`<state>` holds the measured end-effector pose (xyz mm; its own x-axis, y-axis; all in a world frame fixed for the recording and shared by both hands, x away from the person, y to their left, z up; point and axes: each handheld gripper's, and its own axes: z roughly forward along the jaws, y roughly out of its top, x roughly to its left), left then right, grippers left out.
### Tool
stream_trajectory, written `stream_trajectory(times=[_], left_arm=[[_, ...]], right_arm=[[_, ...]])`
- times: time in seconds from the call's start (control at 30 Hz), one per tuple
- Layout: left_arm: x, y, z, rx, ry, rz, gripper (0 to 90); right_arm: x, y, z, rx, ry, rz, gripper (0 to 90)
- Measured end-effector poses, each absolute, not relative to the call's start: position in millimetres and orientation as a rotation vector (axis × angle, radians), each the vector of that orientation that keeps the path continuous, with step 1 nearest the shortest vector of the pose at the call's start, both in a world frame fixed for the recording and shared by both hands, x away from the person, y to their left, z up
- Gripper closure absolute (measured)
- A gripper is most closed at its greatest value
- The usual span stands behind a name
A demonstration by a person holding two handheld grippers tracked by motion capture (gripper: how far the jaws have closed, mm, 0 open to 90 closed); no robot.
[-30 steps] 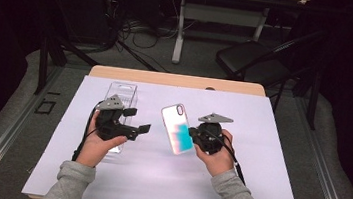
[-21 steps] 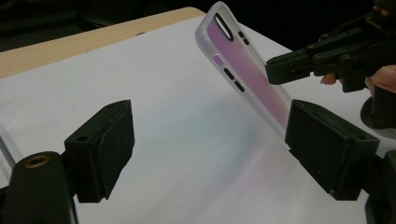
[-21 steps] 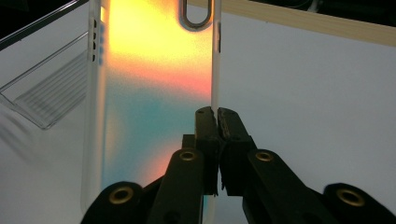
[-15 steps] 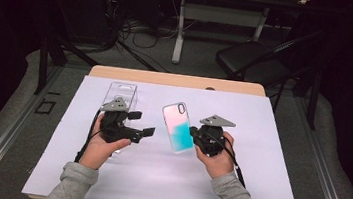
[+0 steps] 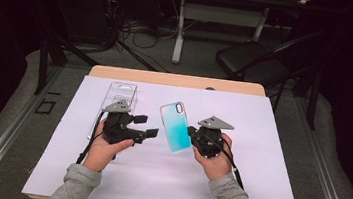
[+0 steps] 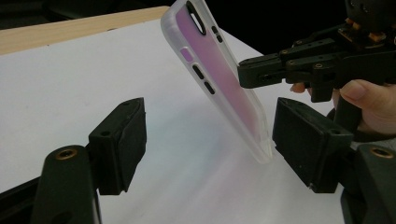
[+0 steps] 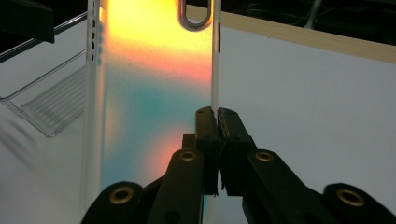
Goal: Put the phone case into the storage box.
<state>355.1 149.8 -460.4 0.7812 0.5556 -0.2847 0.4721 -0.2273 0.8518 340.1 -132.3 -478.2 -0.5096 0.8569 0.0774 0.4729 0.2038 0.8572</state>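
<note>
Phone case (image 5: 176, 127) pinched in right tongs (image 5: 192, 131), left tongs (image 5: 146, 126) agape.

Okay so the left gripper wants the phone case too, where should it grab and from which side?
Probably the free long edge of the phone case, the edge facing the left gripper. The right gripper already pinches the opposite rim, and the case hangs tilted between the left's open jaws, so close in sideways there.

We are looking at a wooden table (image 5: 176, 80) that is standing on a grey floor (image 5: 25, 82). A big white sheet (image 5: 257, 164) is covering almost all of the table top, and only a strip of wood is showing at the far edge. A clear plastic box (image 5: 121, 93) is lying flat on the sheet, near its far left side.
</note>
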Motion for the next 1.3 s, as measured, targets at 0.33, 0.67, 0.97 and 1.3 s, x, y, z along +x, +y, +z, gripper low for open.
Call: stream_trajectory(times=[0.33, 0.67, 0.97, 1.3], left_arm=[[352.7, 146.6, -461.6, 1.855, 0.806, 0.058, 31.6], [351.9, 144.3, -462.8, 1.854, 0.815, 0.048, 33.7], [351.0, 142.3, -464.3, 1.85, 0.824, 0.031, 37.0], [350.8, 142.0, -466.0, 1.845, 0.878, 0.013, 38.0]], right_arm=[[336.5, -128.7, -475.7, 1.208, 2.049, 1.264, 87.7], [332.9, -125.7, -474.0, 1.193, 2.038, 1.278, 87.7], [330.7, -123.4, -473.9, 1.172, 2.023, 1.288, 87.7], [328.5, -121.2, -474.5, 1.161, 2.025, 1.288, 87.7]])
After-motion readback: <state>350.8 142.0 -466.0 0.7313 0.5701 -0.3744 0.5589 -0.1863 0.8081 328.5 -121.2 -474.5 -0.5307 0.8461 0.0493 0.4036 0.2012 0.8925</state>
